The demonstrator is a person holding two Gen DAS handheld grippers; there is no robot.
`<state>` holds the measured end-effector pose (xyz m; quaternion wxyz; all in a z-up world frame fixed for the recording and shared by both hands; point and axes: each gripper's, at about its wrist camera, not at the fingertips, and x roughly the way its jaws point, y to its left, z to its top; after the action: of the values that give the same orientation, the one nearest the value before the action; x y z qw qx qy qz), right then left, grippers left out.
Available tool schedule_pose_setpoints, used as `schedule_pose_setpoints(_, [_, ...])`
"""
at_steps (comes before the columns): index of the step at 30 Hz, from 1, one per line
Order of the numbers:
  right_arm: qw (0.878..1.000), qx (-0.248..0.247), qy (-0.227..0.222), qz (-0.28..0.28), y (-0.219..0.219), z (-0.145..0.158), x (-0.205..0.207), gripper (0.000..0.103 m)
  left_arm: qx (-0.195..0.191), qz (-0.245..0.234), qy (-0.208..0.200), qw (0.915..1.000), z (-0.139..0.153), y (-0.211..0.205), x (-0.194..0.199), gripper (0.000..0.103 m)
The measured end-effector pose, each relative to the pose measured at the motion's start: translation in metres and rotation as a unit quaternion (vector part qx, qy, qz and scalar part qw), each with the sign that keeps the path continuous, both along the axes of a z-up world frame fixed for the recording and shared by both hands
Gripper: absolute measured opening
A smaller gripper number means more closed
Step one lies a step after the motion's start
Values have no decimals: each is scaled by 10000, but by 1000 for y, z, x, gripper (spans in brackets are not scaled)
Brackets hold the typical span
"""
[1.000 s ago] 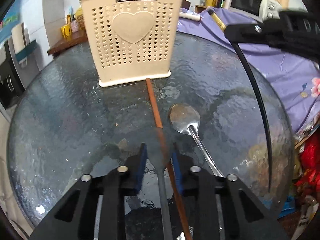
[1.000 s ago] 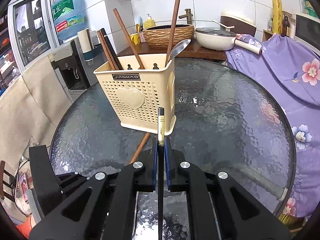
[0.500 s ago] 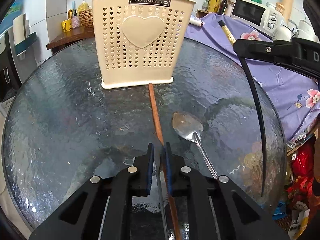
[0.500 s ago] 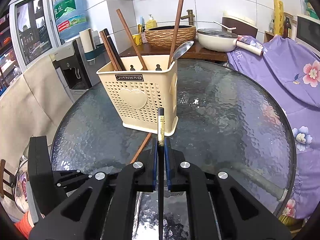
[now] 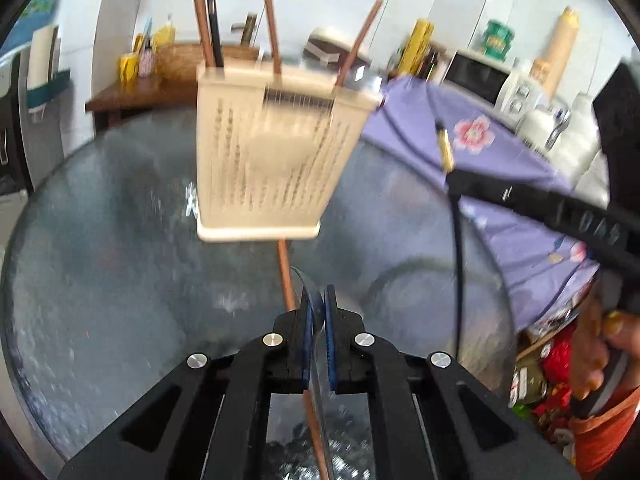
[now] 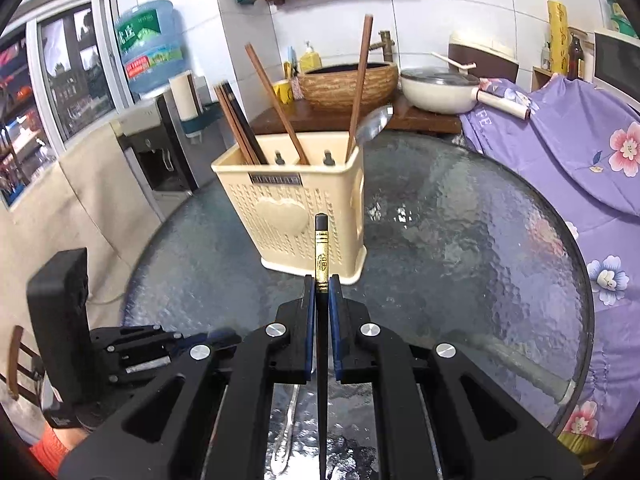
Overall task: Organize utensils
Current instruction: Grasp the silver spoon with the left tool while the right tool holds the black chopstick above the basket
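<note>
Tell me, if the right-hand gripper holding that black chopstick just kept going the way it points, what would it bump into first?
Most likely the cream utensil holder. The right gripper aims down at its front wall, and the black chopstick it grips sticks out ahead, so that tip would touch first. Depth is hard to judge; it might meet the glass table just short of the base.

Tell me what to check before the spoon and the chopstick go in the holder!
1. Left gripper has the spoon: ok, jaws shut on it.
2. Right gripper has the black chopstick: ok, jaws shut on it, tip pointing at the holder.
3. Holder stands upright on the table: ok.
4. Room in the holder's compartments: ok, open gaps show beside the utensils already inside.
5. Everything picked up: not ok, a brown chopstick lies on the table in front of the holder.
6. Spoon sits straight in the jaws: cannot tell, the left view is blurred.
</note>
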<state>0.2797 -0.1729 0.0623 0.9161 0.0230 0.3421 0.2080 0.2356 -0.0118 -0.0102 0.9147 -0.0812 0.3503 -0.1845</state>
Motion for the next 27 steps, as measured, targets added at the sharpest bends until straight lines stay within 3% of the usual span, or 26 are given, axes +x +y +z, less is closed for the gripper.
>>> schedule_pose_setpoints(8, [9994,52,-351,-11,-5,28,-15,8,-167,30,-437,9989,36,5,3,6])
schedule_pose_setpoints(19, [9986,75,-528,11,-2,44,-19,8,-412,16,-731,9965,47,11,0,6])
schedule_pose_setpoints(23, [9985,64,-551,-3,0,44,-19,8,-411,79,-706,9966,42,13,2,6])
schedule_pose_setpoints(27, [9985,57,-540,24,-1,44,-18,8,-372,108,-346,9986,24,15,10,6])
